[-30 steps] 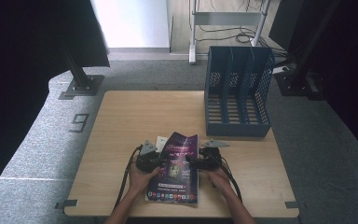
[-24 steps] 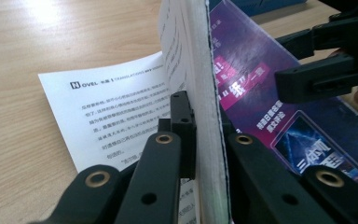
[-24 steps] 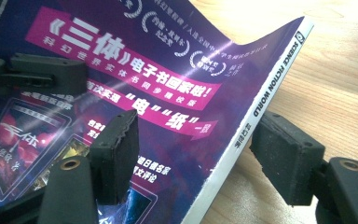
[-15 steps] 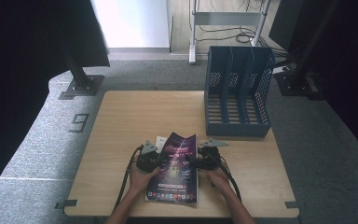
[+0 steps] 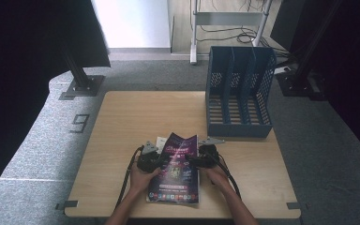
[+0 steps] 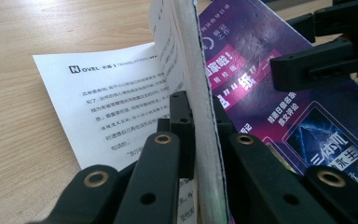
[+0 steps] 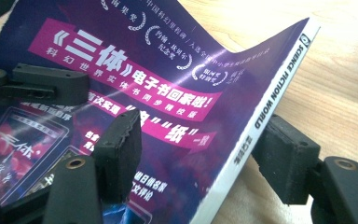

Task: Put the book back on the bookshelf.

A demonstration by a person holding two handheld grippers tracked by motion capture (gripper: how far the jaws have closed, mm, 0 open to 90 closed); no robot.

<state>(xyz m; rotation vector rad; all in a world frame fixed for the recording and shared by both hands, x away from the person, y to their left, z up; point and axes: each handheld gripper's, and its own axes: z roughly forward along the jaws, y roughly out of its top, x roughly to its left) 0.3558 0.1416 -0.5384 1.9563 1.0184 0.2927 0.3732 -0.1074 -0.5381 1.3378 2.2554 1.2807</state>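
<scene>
Left gripper view: the left gripper (image 6: 200, 135) is seen clamped on the page edge of a purple glossy paperback magazine (image 6: 261, 88), a loose white printed page (image 6: 107, 102) lying left of the jaws. Right gripper view: the right gripper (image 7: 200, 154) is set astride the white spine (image 7: 265, 107), jaws apart and just closing, one pad over the cover, one outside the spine. High view: the spine's long axis is run away from both hands; a blue slotted plastic file rack (image 5: 239, 89) is placed beyond, nearer the right gripper, on the pale wooden table (image 5: 136, 117).
</scene>
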